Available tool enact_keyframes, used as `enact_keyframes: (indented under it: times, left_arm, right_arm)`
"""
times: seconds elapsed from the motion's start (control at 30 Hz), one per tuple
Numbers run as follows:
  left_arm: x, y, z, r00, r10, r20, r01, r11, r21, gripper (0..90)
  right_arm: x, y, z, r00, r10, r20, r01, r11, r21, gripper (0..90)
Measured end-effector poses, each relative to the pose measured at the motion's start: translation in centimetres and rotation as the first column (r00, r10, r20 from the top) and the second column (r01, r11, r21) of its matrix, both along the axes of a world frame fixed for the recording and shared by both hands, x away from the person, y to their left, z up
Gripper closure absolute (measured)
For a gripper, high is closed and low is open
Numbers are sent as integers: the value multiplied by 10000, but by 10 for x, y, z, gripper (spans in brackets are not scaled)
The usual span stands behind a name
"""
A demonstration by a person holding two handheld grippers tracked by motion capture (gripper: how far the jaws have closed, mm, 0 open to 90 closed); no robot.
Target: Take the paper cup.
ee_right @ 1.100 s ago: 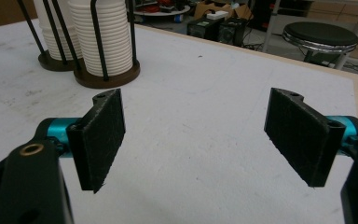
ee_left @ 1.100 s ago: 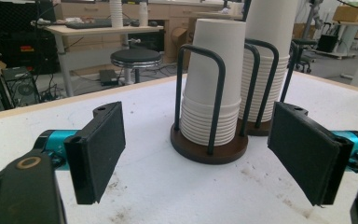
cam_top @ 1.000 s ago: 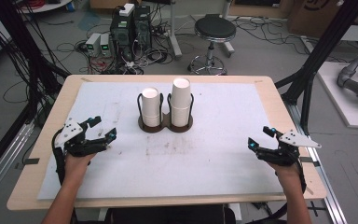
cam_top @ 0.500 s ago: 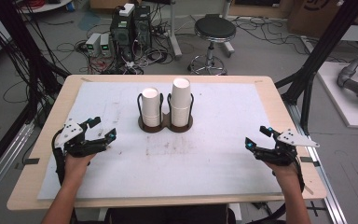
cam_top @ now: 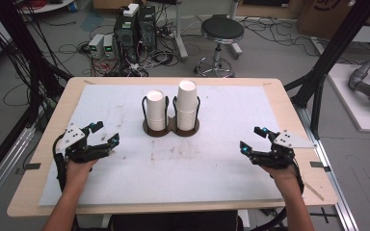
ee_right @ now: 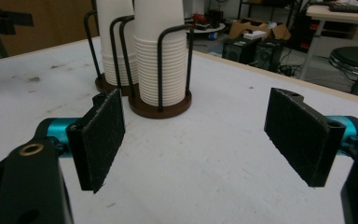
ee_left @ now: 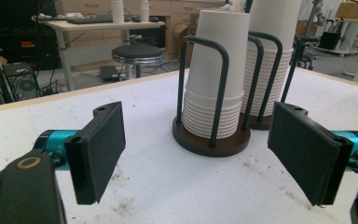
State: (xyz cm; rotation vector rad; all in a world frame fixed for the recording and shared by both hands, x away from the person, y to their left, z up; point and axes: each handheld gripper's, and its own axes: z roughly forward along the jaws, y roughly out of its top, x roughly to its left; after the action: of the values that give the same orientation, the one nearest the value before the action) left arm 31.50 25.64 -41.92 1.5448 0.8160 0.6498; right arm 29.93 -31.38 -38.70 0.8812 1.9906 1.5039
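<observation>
Two stacks of white paper cups sit in a dark double holder [cam_top: 170,129] near the middle of the table [cam_top: 289,103], on its white sheet. Shorter stack [cam_top: 156,110] on the left, taller stack [cam_top: 186,104] on the right, each fenced by black wire loops. Both stand upright, long axis vertical, the cups upside down with the closed bases on top.

Left gripper [cam_top: 107,140] rests near the left edge, well apart from the holder, jaws spread wide and empty. In the left gripper view the shorter stack [ee_left: 214,74] lies ahead between the black pads [ee_left: 103,144]. Right gripper [cam_top: 251,139] is near the right edge, likewise spread and holding nothing; in its view the taller stack [ee_right: 161,51] stands ahead, left of centre.

Risks, as judged: the wire loops crowd the cup walls, so a jaw coming in low would likely strike wire instead of paper. Nested cups cling; a top pinch may lift several, or drag the holder along. Paper walls would crush under a hard squeeze.
</observation>
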Motion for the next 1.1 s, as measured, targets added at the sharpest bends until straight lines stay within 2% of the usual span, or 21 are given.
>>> enact_keyframes:
  times: [0.1,0.27,0.33,0.43,0.47,0.57,0.63,0.73,0.9,1.0,1.1]
  left_arm:
    - [0,2,-1,10000,27,-24,-27,10000,-3,190]
    - [2,3,-2,10000,82,-53,-82,10000,-20,190]
    - [2,4,-2,9999,83,-62,-84,10000,-51,190]
    - [2,4,-2,9999,78,-71,-78,9999,-71,190]
    - [2,4,-2,9999,85,-77,-86,9999,-69,190]
    - [2,4,-2,9999,69,-76,-70,9999,-113,190]
    - [2,5,-2,10000,79,-61,-80,9999,-135,190]
    - [2,6,-2,9999,94,-83,-95,9999,-116,190]
    - [2,10,-2,9998,180,-66,-181,9997,-171,190]
    - [2,10,-2,9998,188,-40,-189,9996,-196,190]
    - [2,10,-2,9998,169,-50,-170,9997,-161,190]
  right_arm:
    - [3,16,5,9989,470,58,-470,9989,-49,208]
    - [10,32,11,9976,645,239,-650,9977,189,213]
    - [14,38,13,9963,839,209,-845,9961,273,254]
    - [18,45,15,9955,899,287,-906,9956,237,253]
    - [23,54,18,9942,1028,303,-1033,9945,176,259]
    - [29,64,22,9929,1138,339,-1142,9934,110,267]
    - [31,66,22,9928,1148,351,-1153,9933,120,270]
    - [37,74,25,9916,1229,396,-1235,9923,127,297]
    - [46,92,27,9856,1666,303,-1664,9860,-68,352]
    - [49,98,27,9840,1762,282,-1761,9844,-36,377]
    - [54,106,26,9824,1849,264,-1853,9826,118,441]
